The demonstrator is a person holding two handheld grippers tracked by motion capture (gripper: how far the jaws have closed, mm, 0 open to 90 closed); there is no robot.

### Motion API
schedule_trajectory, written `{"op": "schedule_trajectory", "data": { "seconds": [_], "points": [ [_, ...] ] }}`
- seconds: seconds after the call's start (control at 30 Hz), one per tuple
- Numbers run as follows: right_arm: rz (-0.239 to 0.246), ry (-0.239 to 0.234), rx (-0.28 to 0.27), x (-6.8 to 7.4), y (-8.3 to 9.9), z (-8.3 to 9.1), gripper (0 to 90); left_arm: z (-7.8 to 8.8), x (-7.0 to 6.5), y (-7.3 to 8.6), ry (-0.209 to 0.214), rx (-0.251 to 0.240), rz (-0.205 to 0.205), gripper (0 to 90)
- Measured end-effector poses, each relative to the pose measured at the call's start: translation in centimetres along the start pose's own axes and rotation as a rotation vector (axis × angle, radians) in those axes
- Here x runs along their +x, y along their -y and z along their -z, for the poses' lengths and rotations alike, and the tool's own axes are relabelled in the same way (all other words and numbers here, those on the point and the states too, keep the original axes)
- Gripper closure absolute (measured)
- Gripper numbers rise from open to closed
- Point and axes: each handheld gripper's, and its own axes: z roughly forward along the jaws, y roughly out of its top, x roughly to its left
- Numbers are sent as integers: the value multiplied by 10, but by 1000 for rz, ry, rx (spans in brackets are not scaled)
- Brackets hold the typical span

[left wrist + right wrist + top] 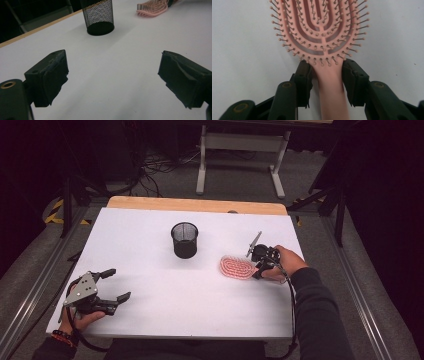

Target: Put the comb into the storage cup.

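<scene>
**One brush, two jaws closing in at the neck**

Two black jaws of the right gripper (325,72) are sitting either side of the pink hairbrush (322,32), right where the handle is narrowing into the head. The jaws are drawn in close around that neck; the right-hand pad looks to be touching, while a thin sliver of gap is showing on the other side, so I'm calling it pinched in but not clearly clamped. The brush is lying flat on the white table (150,320), bristles up, at the person's right, head pointing toward the middle.

How is it going to handle? It's looking like light, stiff moulded plastic, with a smooth handle that could be slippery under the pads. The bristled head is springy and uneven, so a poor place to bite. The neck and handle are giving the firm, flat hold, though taking it at one end means the head may be sagging or swinging.

Moving outward: the black mesh cup (184,239) is standing upright near mid-table, well apart from the brush. The left gripper (112,285) is resting at the near left with jaws spread wide, nothing between them.

Counting up: one hairbrush, one mesh cup, two grippers.
</scene>
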Motion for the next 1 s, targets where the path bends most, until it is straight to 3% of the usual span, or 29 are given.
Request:
{"op": "schedule_trajectory", "data": {
  "seconds": [0.3, 0.37, 0.53, 0.7, 0.73, 0.77, 0.83, 0.87, 0.9, 1.0],
  "points": [
    [32, 2, -12, 3, 1, 0, 675, 0, 0, 1, -1, 3, 7, 101],
    [57, 19, -21, 6, 2, 0, 694, 0, 1, 1, -9, 5, 10, 100],
    [58, 48, -63, 10, 7, 1, 697, 1, 1, 1, -10, 4, 20, 100],
    [30, 87, -173, 17, 15, 4, 698, 1, 1, 1, -20, 6, 22, 97],
    [3, 110, -238, 20, 19, 7, 699, 0, 0, 0, -24, 7, 22, 95],
    [3, 110, -238, 20, 19, 7, 699, 0, 0, 0, -24, 7, 22, 95],
    [-14, 134, -310, 23, 22, 10, 698, 0, 0, 0, -23, 8, 21, 96],
    [-27, 152, -379, 27, 25, 14, 699, 0, -1, -1, -20, 11, 16, 103],
    [-27, 152, -379, 27, 25, 14, 699, 0, -1, -1, -20, 11, 16, 104],
    [-44, 181, -454, 32, 29, 19, 699, 0, -2, -2, -20, 6, 17, 104]
  ]
}}
